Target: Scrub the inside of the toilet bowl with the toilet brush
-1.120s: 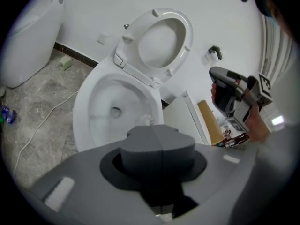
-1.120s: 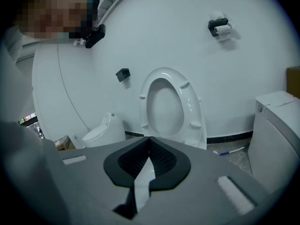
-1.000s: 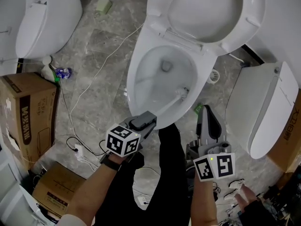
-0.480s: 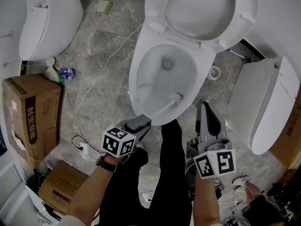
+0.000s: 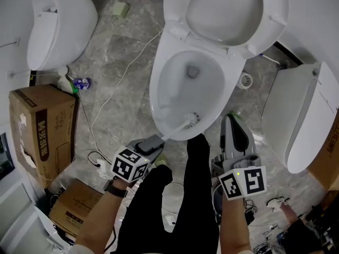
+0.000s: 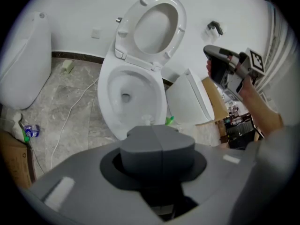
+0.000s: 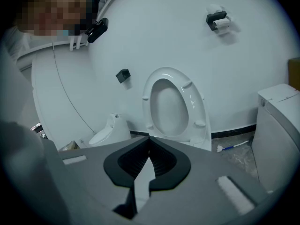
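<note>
Toilet brush (image 5: 186, 121) rests with its white head inside the toilet bowl (image 5: 157, 91), against the near wall of the bowl. Its handle runs back over the rim to the left gripper (image 5: 157, 140), whose jaws are clamped on it. The right gripper (image 5: 229, 121) is beside the bowl, its jaws pressed together with nothing between them.

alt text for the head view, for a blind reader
Seen from above, the left gripper holds a white toilet brush whose head is inside the open toilet bowl, near its front wall. The right gripper hangs empty beside the bowl, over a grey stone floor with cardboard boxes.
</note>
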Motion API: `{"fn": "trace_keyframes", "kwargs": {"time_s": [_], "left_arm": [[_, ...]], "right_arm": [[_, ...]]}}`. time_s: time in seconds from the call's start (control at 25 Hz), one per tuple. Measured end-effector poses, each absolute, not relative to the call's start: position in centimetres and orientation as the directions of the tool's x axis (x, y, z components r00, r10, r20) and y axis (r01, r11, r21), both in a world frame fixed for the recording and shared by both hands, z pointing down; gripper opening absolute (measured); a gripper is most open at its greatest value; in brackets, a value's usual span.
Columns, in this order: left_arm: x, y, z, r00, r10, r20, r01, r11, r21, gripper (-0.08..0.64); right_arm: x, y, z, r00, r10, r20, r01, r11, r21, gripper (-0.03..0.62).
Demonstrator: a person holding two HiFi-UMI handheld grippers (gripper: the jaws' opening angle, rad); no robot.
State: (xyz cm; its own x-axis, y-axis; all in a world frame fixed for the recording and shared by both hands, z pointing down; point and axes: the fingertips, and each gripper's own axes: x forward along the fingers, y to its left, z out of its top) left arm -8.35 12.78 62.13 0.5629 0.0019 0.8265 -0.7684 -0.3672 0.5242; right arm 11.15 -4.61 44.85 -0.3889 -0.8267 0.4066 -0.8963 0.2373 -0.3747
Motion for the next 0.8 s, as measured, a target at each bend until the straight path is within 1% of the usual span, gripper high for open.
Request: {"fn": "trace_keyframes", "kwargs": {"time_s": [0.24,0.48,0.64,0.8], "left_arm": [[-9.5,12.1,61.1,0.479,0.072,0.875,-0.749,-0.487,0.45,0.155],[-9.4,11.1,59.4,0.385,0.137,0.912,-0.696,-0.606,0.385,0.155],[-9.7,10.1,58.7,0.297,0.166,0.94,-0.632,-0.704,0.324,0.155],[-9.8,8.8,58.5,0.194,0.173,0.965,-0.531,-0.809,0.252,0.155]], "right_arm": [[10.2,-5.1,44.6,-0.426,-0.812,0.399,-0.879,0.266,-0.397,0.012],[10.6,-5.4,44.5,-0.436,-0.806,0.401,-0.87,0.264,-0.416,0.012],[10.7,-5.8,44.5,-0.445,-0.802,0.399,-0.864,0.266,-0.428,0.012],[10.6,-6.2,44.8,-0.456,-0.797,0.397,-0.855,0.269,-0.443,0.012]]}}
